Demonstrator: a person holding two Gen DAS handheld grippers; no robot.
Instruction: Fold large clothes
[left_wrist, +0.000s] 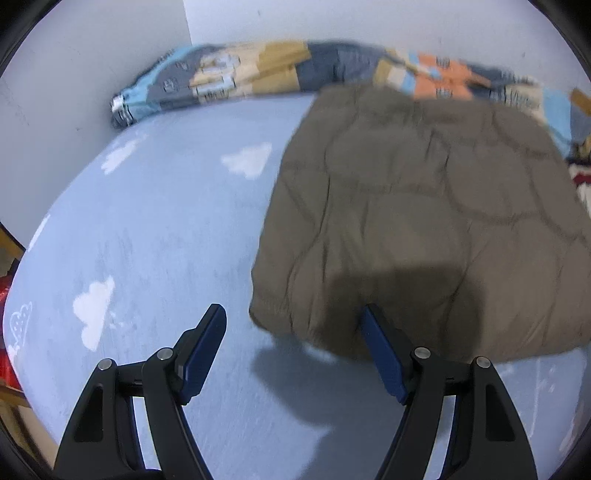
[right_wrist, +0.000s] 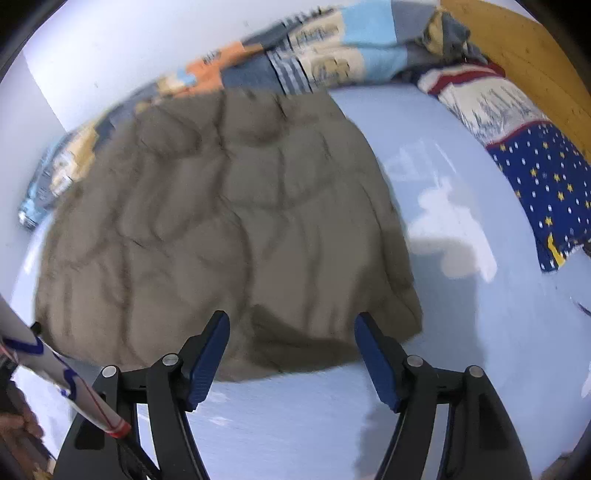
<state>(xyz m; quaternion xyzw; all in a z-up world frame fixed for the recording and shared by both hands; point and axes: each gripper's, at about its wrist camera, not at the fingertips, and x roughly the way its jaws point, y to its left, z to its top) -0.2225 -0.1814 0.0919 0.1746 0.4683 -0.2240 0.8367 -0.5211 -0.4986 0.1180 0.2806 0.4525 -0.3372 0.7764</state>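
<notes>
A quilted, taupe-brown padded garment (right_wrist: 229, 221) lay spread flat on a pale blue bedsheet printed with white clouds (left_wrist: 147, 229). It appeared folded into a rough rectangle, its stitched panels forming puffy, irregular cells. Its far edge reached a rolled patchwork blanket in blue, tan, orange and grey (left_wrist: 236, 77) that ran along the white wall (left_wrist: 92, 66) at the far side of the bed.

The left gripper (left_wrist: 293, 321) hung over the near left corner of the garment. Its black arms with blue pads stood wide apart and held nothing. The right pad showed in front of the garment's near edge, while the left pad stood over bare sheet; whether either touched the fabric could not be told. A dark shadow fell on the garment and sheet just beyond the pads.

The right gripper (right_wrist: 291, 326) hung over the near right part of the garment, jaws also wide and empty, both pads seen against the brown fabric close to its near hem. The garment's near right corner lay just to the right of the right pad.

In the right wrist view, a dark blue cloth with yellow stars and white dots (right_wrist: 543, 184) lay at the far right of the sheet, beside a wooden bed frame (right_wrist: 524, 48). A white sleeve with blue and red lines (right_wrist: 55, 369) crossed the near left corner of that view. Both views were somewhat blurred.
</notes>
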